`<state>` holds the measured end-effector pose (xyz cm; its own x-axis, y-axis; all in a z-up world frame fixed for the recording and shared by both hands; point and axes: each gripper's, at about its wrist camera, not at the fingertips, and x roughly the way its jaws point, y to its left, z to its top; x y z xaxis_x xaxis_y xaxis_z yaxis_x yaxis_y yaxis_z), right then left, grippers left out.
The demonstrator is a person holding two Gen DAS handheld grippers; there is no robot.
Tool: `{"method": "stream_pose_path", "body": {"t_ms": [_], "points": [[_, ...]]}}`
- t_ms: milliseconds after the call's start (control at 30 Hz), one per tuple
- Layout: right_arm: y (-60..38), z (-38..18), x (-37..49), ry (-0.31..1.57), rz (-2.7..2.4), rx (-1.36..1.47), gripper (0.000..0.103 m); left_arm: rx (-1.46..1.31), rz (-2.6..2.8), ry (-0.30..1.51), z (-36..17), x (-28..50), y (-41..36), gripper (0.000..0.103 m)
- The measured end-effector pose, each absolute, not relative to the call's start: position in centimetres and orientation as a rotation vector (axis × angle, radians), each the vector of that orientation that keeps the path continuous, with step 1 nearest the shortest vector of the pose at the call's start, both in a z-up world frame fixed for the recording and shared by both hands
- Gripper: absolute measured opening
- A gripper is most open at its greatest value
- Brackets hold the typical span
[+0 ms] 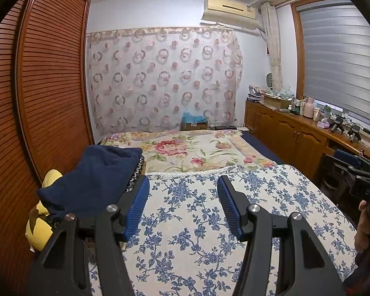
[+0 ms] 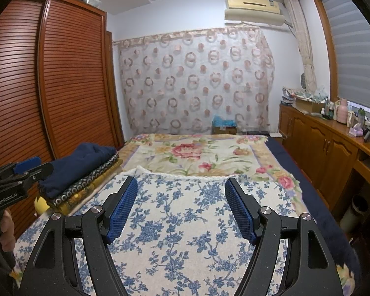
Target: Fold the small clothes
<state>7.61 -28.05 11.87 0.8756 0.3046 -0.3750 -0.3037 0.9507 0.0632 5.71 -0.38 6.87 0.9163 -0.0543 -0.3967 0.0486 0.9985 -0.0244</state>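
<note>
A pile of folded small clothes (image 2: 83, 172) lies at the left side of the bed, a navy garment (image 1: 96, 177) on top, a dark circle-patterned piece (image 2: 91, 180) and a yellowish one beneath. My left gripper (image 1: 182, 185) hovers open over the blue-flowered cloth (image 1: 197, 222), just right of the pile, nothing between its blue pads. My right gripper (image 2: 181, 187) also stands open and empty above the same blue-flowered cloth (image 2: 185, 222), further right. Each gripper shows in the other's view: the right gripper at the edge (image 1: 352, 165), the left gripper at the edge (image 2: 34, 165), each held by a hand.
A yellow soft toy (image 1: 40, 229) lies beside the pile against the brown slatted wardrobe (image 1: 37, 98). A pink-flowered blanket (image 1: 185, 150) covers the far bed. A wooden cabinet (image 2: 333, 143) with bottles runs along the right under the window. A patterned curtain (image 2: 197, 81) hangs behind.
</note>
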Motion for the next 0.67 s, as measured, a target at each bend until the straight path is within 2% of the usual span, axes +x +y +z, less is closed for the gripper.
{"method": "stream_pose_path", "body": {"t_ms": [667], "points": [[-28.04,11.72,7.65,0.390,0.319,0.002,0.076,-0.013,-0.053,0.408,6.77,5.73,-0.39,0.057]]}}
